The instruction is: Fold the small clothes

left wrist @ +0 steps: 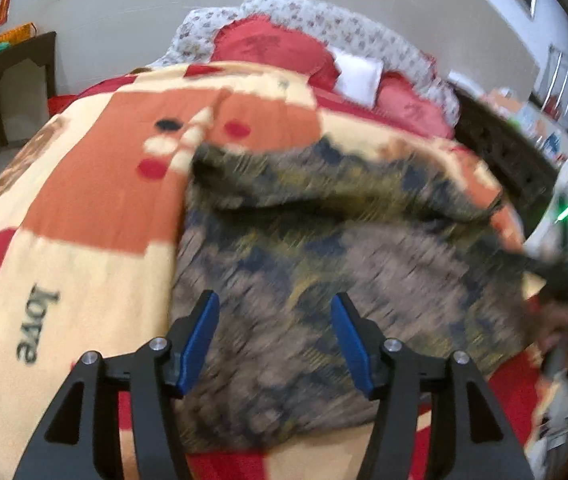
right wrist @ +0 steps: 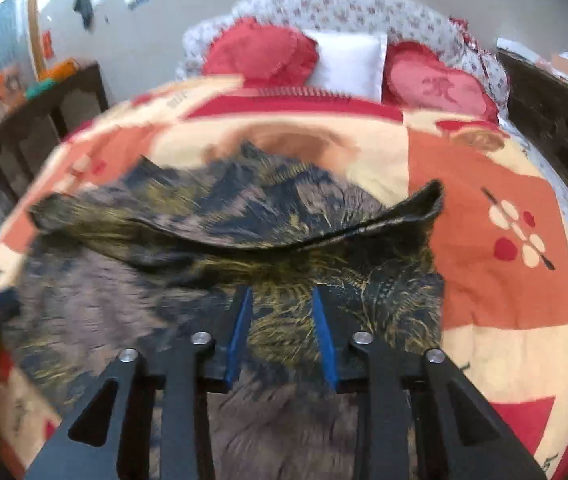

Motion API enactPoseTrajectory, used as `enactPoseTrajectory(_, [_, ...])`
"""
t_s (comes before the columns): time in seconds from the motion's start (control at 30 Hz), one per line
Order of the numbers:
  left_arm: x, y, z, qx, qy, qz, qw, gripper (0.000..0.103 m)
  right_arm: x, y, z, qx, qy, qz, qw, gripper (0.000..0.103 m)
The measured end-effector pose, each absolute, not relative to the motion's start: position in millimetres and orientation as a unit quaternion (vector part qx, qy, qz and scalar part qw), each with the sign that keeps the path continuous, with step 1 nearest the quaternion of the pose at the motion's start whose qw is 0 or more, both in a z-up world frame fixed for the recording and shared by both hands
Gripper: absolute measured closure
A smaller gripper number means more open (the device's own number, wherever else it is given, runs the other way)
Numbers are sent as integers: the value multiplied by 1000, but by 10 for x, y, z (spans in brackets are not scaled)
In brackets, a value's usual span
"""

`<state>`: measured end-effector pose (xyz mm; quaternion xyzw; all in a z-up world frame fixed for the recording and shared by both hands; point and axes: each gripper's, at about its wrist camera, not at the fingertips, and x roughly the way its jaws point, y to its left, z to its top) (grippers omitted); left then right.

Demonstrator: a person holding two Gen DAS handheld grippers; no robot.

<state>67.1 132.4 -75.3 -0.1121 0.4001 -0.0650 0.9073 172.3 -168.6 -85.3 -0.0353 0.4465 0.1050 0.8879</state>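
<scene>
Dark patterned garment [left wrist: 323, 248], brown-grey cloth with navy and mustard-yellow leafy print, lay spread on the patchwork fleece blanket [left wrist: 84, 208] (orange, cream and red blocks, "love" printed on one cream patch) covering the bed. Far edge of the garment was doubled back on itself, forming a raised, curled flap across its width; in the right wrist view that flap [right wrist: 244, 224] showed a dark hem and a lifted corner on the right. Print sharper near the flap, rest smeared by motion blur in both views.

Left gripper [left wrist: 275, 340]: blue-padded fingers [left wrist: 200, 340] wide apart, hovering over the near part of the garment, nothing between them. Right gripper [right wrist: 282, 334]: blue-padded fingers [right wrist: 240, 332] apart with a narrower gap, over the garment just short of the flap, no cloth pinched. Contact with the cloth not clear for either.

At the head of the bed: red heart-shaped cushions [right wrist: 262, 54], white pillow [right wrist: 347, 60] between them, floral-print bedding [right wrist: 343, 8] behind. Dark wooden cabinet [right wrist: 44, 120] stood left of the bed.
</scene>
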Motion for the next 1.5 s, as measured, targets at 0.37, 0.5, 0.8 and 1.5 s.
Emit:
enactPoseTrajectory(0.37, [1573,982,-1020,-114,461,-85,876,58,1750,-2053,-1168,63,441,154,882,71])
enactPoseTrajectory(0.5, [1864,986,-867,-99,431,-74,894,58,1735,-2006,-1157,57,441,152,883,71])
enactPoseTrajectory(0.8, [2028,1191,-1031,-116,398,-3,910,47,1678,-1885,-968,33,446,116,887,71])
enactPoseTrajectory(1.5, [1887,1225,-1167,-135,392,12,910,43,2458,-2491,-542,170,443,101,875,73])
